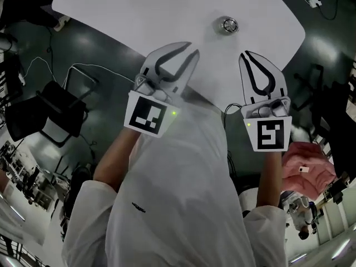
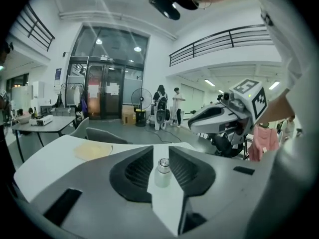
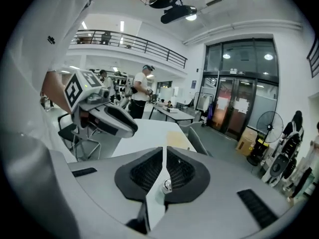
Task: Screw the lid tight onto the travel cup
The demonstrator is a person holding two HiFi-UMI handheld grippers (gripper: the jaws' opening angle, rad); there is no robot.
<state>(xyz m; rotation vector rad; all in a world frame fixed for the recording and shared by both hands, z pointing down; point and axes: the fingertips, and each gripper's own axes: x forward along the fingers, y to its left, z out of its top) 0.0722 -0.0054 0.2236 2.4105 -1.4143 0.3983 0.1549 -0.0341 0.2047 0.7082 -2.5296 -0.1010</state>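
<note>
Left gripper (image 1: 191, 49) jaws are seen parted just a crack, with nothing gripped between them; right gripper (image 1: 245, 54) jaws are pressed together, empty too; the travel cup (image 1: 228, 24) is found standing upright on the white table (image 1: 111, 4), ahead of both tips and clear of them; both grippers are held by the table's near edge.
</note>
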